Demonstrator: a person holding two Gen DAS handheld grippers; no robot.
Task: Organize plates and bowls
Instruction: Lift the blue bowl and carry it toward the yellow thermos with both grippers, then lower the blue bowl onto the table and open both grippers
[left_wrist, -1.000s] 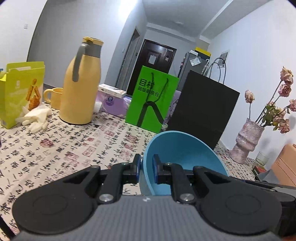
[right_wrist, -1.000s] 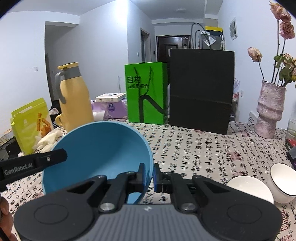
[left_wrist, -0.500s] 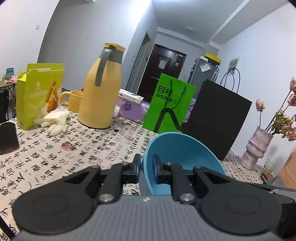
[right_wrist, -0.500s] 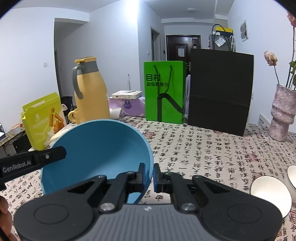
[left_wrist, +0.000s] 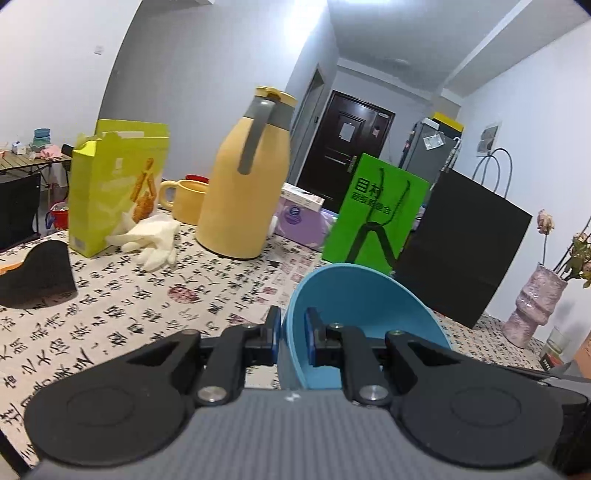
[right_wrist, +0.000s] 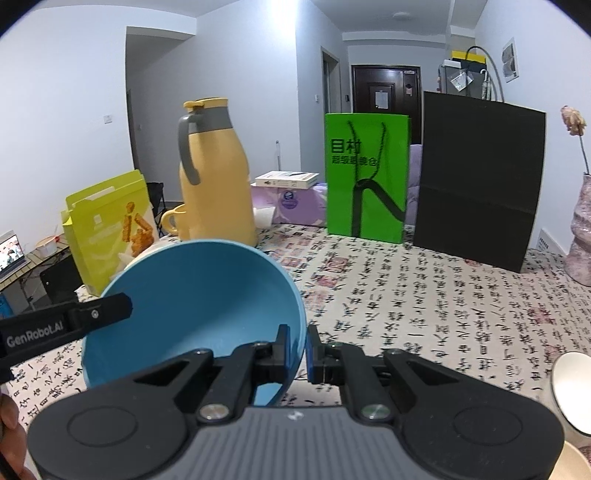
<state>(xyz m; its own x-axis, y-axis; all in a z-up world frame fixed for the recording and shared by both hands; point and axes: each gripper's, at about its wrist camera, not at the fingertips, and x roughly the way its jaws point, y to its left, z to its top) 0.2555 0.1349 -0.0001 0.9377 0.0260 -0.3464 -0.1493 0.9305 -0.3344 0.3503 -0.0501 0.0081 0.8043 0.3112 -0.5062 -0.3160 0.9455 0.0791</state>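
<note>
A blue bowl (left_wrist: 362, 317) (right_wrist: 199, 306) hangs above the table between both grippers. My left gripper (left_wrist: 292, 339) is shut on its left rim, one pad outside and one inside the wall. On the opposite rim my right gripper (right_wrist: 300, 352) is shut the same way. In the right wrist view the left gripper's black finger (right_wrist: 92, 317) reaches in over the bowl's far edge. A white bowl (right_wrist: 570, 391) sits at the lower right edge of that view, partly cut off.
The table wears a cloth printed with calligraphy (right_wrist: 424, 295). At the back stand a yellow jug (left_wrist: 247, 184), a yellow mug (left_wrist: 186, 201), a lime snack box (left_wrist: 114, 184), white gloves (left_wrist: 153, 236), a green bag (left_wrist: 376, 214), a black bag (left_wrist: 461, 251) and a pink vase (left_wrist: 535, 306). A black object (left_wrist: 37, 275) lies at left.
Both grippers have carried the blue bowl leftward across the table: the jug, snack box and bags have slid right in view, and the white bowls have nearly left the right wrist view.
</note>
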